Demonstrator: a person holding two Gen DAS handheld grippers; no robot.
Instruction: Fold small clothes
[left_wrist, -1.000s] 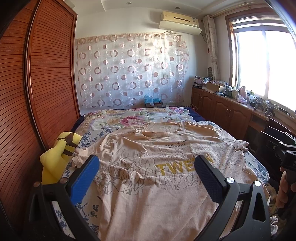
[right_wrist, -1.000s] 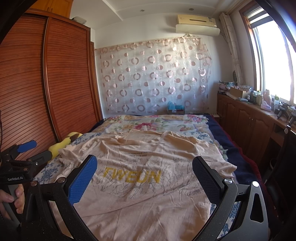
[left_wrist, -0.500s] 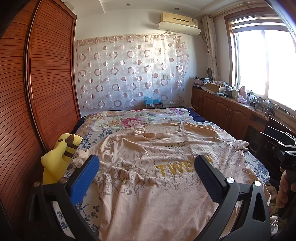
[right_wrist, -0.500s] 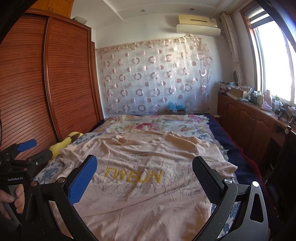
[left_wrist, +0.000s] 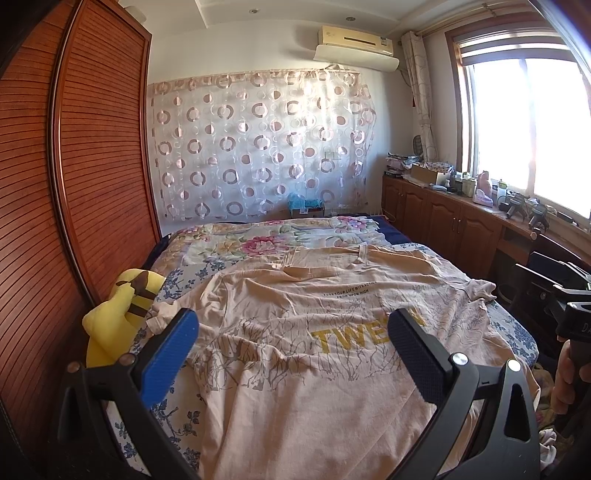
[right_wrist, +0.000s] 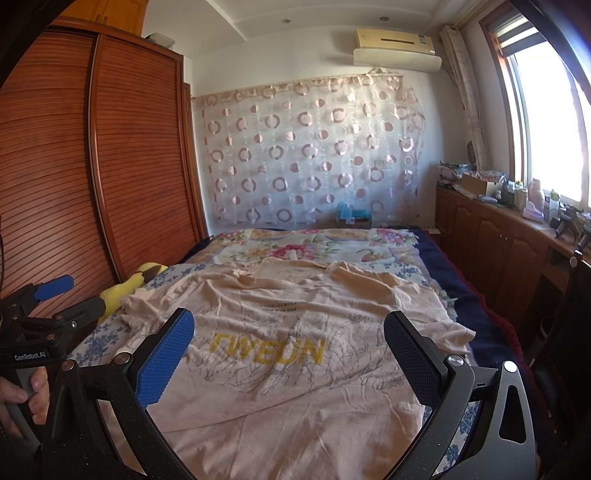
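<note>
Both claws hover wide open and empty above the near hem of the beige T-shirt (left_wrist: 303, 332), which lies face up, wrinkled and unfolded, on the floral bed (left_wrist: 258, 243); left claw (left_wrist: 291, 334), right claw (right_wrist: 288, 332). I judge the first fold not yet begun. I plan to smooth the bunched left side by the yellow plush toy (left_wrist: 122, 310), then pinch single-layer edges.

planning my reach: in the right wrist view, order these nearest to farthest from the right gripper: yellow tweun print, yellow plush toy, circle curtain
1. TWEUN print, just ahead of the right gripper.
2. Yellow plush toy, left, by the wardrobe.
3. Circle curtain, far wall.
</note>
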